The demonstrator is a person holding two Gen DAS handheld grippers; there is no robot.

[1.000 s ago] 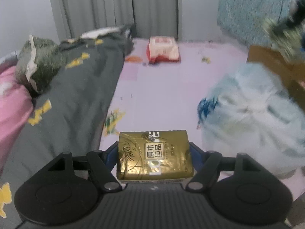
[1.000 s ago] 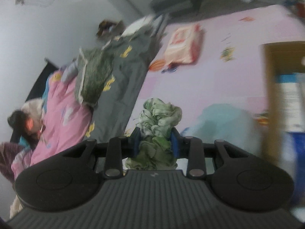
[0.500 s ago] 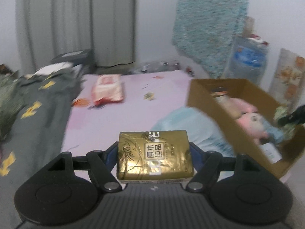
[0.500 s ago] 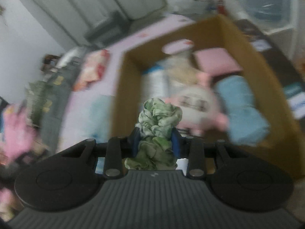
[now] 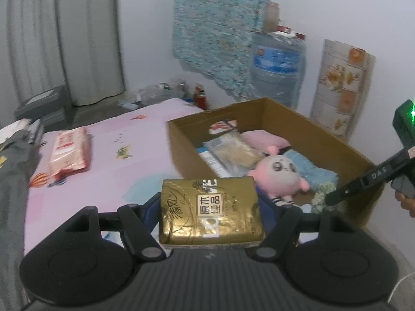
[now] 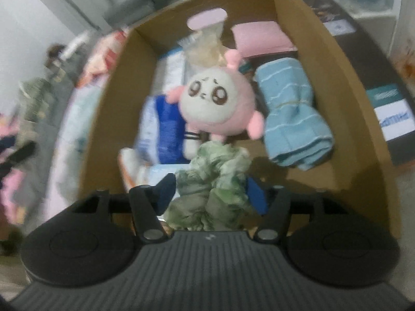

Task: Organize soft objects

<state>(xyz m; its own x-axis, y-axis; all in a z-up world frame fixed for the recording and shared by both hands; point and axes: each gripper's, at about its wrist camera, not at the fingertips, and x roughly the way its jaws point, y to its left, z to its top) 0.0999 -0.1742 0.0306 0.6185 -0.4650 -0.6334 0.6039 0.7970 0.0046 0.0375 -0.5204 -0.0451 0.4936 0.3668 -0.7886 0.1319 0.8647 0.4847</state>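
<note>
My left gripper (image 5: 210, 202) is shut on a gold tissue pack (image 5: 210, 212), held above the pink bed sheet just short of the cardboard box (image 5: 306, 127). My right gripper (image 6: 211, 189) hangs over the near end of the same box (image 6: 358, 119). Its jaws are opening, and a crumpled green cloth (image 6: 215, 171) sits loose between the blue pads. In the left wrist view this cloth (image 5: 321, 197) shows at the right gripper's fingertip (image 5: 363, 181). A pink plush (image 6: 218, 103), a rolled blue towel (image 6: 290, 114) and a pink cushion (image 6: 259, 39) lie inside the box.
A red-and-white pack (image 5: 67, 153) lies on the pink sheet (image 5: 124, 176), and a grey blanket (image 5: 10, 171) covers the left edge. Behind the box stand a water bottle (image 5: 277, 70) and a hanging patterned cloth (image 5: 220, 26). A hand (image 5: 407, 202) holds the right gripper.
The left gripper swung right with the tissue pack, from the bed toward the box. The right gripper came over the box and spread its jaws off the green cloth.
</note>
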